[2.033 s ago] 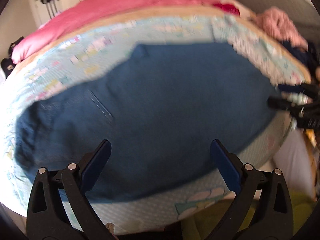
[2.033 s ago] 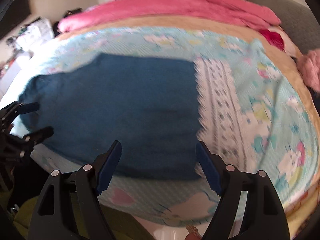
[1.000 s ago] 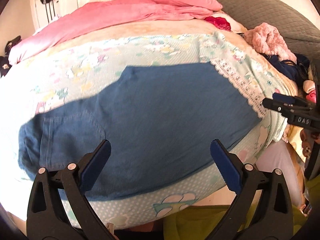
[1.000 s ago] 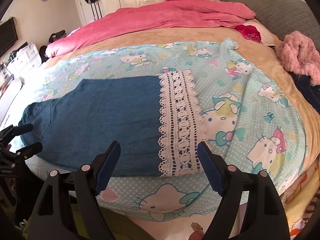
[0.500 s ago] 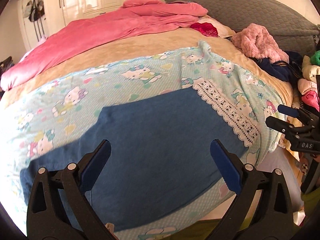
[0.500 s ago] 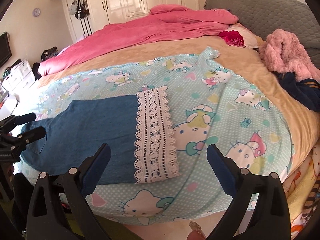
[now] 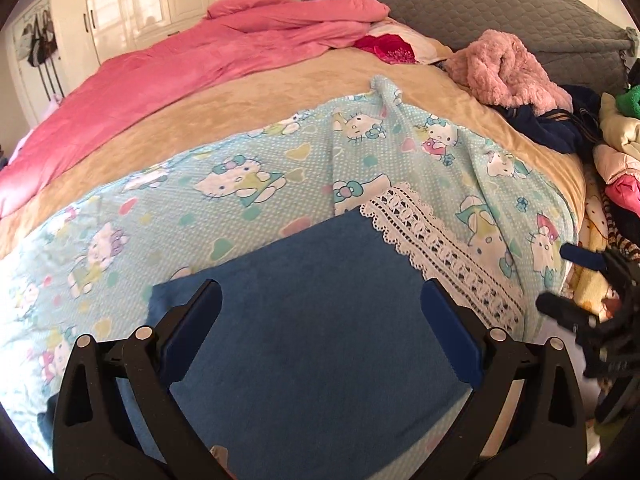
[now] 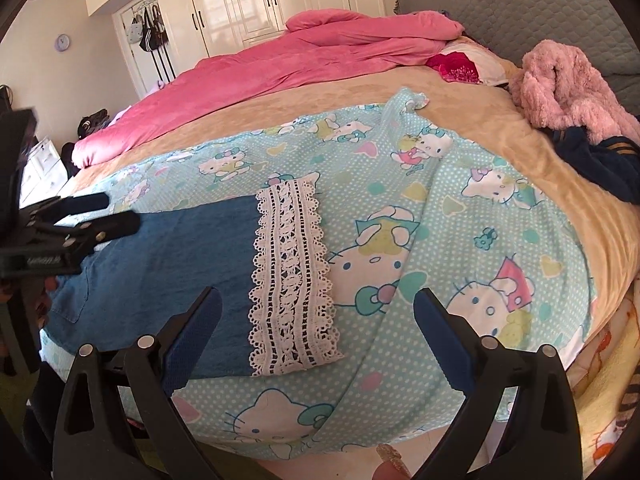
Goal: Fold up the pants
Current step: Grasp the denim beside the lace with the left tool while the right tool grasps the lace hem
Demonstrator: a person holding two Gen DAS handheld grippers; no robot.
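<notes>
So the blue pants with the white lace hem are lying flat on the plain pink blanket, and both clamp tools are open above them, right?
Not quite. The blue pants with the white lace hem lie on the light blue cartoon-cat sheet, as the right wrist view shows; the pink blanket is farther back on the bed. The rest holds: the left gripper and right gripper are both open, holding nothing.
</notes>
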